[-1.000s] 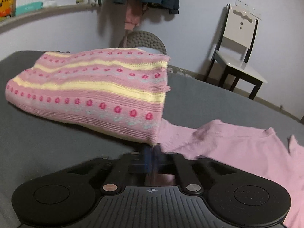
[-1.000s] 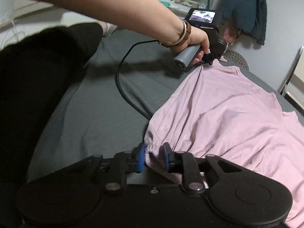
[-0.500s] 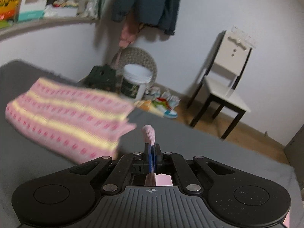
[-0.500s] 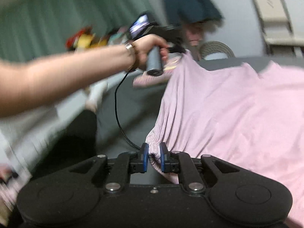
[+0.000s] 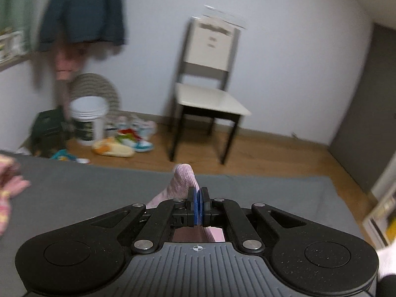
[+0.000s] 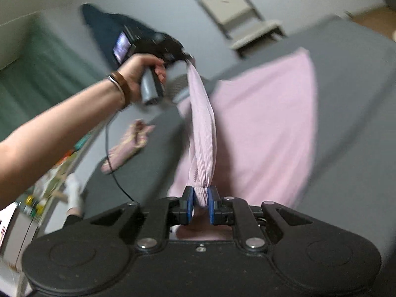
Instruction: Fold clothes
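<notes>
A pale pink ribbed garment [image 6: 262, 123] is lifted off the grey table [image 6: 354, 113], with an edge stretched taut between both grippers. My right gripper [image 6: 200, 204] is shut on a bunched corner of it. In the right wrist view a hand holds my left gripper [image 6: 186, 58] high, shut on the other end. In the left wrist view my left gripper [image 5: 198, 208] pinches a tuft of the pink garment [image 5: 182, 182] above the table [image 5: 99, 193]. A folded pink-and-yellow striped sweater [image 6: 125, 149] lies further left on the table, its corner [image 5: 7, 198] showing at the left edge.
A white chair [image 5: 210, 94] stands on the wooden floor beyond the table, with a white bucket [image 5: 89, 118], shoes and a dark crate near the wall. Dark clothes [image 5: 84, 12] hang on the wall. A black cable [image 6: 116, 173] trails across the table.
Both grippers have risen and swung to the right with the pink garment, lifting its edge off the table. The striped sweater has slid out to the left edge of the left wrist view.
</notes>
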Available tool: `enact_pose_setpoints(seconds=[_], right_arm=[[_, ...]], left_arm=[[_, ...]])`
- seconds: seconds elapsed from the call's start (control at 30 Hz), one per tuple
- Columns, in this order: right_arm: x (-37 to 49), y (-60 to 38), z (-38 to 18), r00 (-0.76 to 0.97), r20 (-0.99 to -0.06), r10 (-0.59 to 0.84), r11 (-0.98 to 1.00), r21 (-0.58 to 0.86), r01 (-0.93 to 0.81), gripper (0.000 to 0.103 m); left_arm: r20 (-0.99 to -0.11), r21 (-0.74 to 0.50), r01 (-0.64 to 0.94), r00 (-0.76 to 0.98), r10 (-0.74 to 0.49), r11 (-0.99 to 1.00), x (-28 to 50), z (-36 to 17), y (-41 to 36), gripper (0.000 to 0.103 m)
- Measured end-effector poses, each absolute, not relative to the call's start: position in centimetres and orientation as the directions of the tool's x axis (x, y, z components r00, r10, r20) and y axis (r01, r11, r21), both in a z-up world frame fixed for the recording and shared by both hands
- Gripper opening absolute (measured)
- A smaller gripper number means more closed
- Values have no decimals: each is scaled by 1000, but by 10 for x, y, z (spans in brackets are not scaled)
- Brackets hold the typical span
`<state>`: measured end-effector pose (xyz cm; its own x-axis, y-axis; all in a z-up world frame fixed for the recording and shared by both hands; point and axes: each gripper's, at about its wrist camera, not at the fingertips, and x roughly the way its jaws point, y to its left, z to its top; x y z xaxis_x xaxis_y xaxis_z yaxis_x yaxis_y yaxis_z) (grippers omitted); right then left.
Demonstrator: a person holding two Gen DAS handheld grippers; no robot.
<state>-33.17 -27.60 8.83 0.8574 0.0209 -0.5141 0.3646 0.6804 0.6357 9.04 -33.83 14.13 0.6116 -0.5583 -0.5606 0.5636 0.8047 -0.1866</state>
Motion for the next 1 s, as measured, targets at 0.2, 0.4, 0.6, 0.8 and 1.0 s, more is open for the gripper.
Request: enact_pose_setpoints(seconds=[0.2, 0.4, 0.6, 0.8, 1.0], right_arm=[[-335, -279, 73, 819, -573, -27, 615, 636, 466, 13], [-334, -288, 62, 804, -594, -31, 566, 653, 504, 13], [-326, -287, 61, 795, -606, -20, 601, 628, 495, 13], [-330, -284, 64, 792, -610, -16, 609, 622, 492, 13], [-328, -287, 62, 786, -617, -18, 607, 619, 499, 13]], left_arm=[[-595, -144, 661, 537, -598, 736, 46, 121, -432, 1], [-632, -83, 723, 494, -597, 686, 9, 97, -493, 1], [-660, -36, 755, 474, -583, 655, -13, 82, -521, 1], [-662, -31, 782, 451, -599, 622, -31, 79, -536, 1], [-693, -44, 804, 403, -598, 593, -44, 74, -556, 1]])
